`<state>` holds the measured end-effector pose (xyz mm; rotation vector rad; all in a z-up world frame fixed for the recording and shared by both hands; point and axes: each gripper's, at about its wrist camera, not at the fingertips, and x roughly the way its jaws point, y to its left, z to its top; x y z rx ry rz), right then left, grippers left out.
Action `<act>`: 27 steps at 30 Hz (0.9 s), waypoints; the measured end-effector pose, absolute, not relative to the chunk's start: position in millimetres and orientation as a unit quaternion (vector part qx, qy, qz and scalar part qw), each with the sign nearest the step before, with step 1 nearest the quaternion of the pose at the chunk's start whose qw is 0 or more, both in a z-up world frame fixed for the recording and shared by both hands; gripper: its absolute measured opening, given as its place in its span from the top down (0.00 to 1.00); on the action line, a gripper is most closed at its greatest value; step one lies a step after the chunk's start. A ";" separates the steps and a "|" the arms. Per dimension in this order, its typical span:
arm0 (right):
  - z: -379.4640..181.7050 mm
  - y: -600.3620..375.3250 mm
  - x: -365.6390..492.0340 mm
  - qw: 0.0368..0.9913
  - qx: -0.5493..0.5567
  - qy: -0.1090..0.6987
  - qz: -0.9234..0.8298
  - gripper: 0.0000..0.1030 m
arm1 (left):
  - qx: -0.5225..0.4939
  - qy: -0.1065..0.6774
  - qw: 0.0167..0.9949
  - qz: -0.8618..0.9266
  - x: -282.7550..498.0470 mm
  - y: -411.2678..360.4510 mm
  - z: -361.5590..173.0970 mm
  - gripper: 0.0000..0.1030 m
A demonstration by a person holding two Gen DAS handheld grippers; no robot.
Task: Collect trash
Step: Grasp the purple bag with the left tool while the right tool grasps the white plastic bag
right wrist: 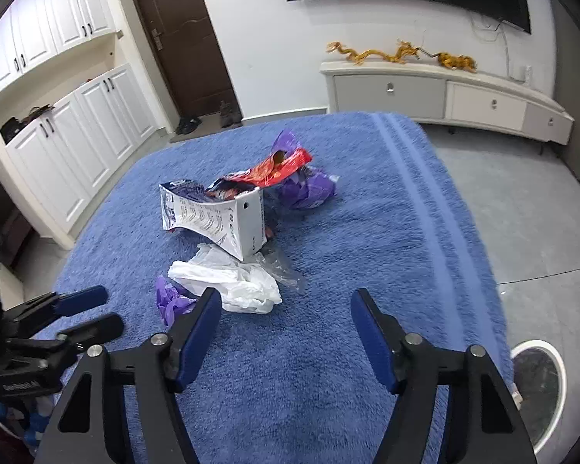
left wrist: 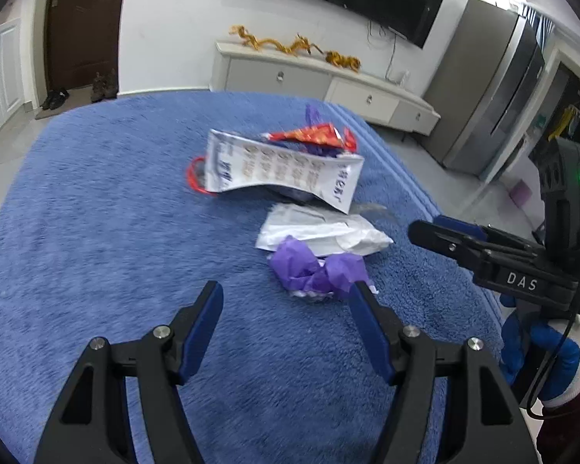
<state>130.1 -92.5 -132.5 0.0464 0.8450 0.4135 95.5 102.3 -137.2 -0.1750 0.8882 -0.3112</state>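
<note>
Trash lies on a blue fluffy cover [left wrist: 96, 232]. A crushed white carton [left wrist: 282, 170] lies with a red wrapper [left wrist: 313, 135] behind it. A white plastic bag [left wrist: 321, 232] and crumpled purple paper [left wrist: 313, 270] lie nearer. My left gripper [left wrist: 286, 301] is open and empty, just short of the purple paper. My right gripper [right wrist: 286, 309] is open and empty, near the white bag [right wrist: 232, 282]; it shows at the right edge of the left wrist view [left wrist: 444, 237]. The carton [right wrist: 212, 220], red wrapper [right wrist: 278, 170] and more purple paper [right wrist: 305, 189] lie beyond.
A white TV cabinet [right wrist: 444, 92] with a gold dragon ornament stands by the far wall under a TV. A brown door [right wrist: 181, 38] and white cupboards [right wrist: 77, 135] are at the left. A round white-rimmed bin [right wrist: 541, 386] stands on the floor at the lower right.
</note>
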 end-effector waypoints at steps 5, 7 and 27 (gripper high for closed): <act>-141.4 -96.3 139.7 0.883 0.042 0.411 0.221 0.44 | -0.086 0.450 0.874 -0.162 112.9 88.8 -148.6 0.36; -144.3 -96.6 141.9 0.881 0.047 0.411 0.228 0.45 | -0.086 0.457 0.870 -0.162 119.7 84.8 -152.3 0.36; -166.1 -79.2 160.8 0.852 0.063 0.432 0.290 0.47 | -0.078 0.441 0.872 -0.196 106.4 67.6 -168.0 0.63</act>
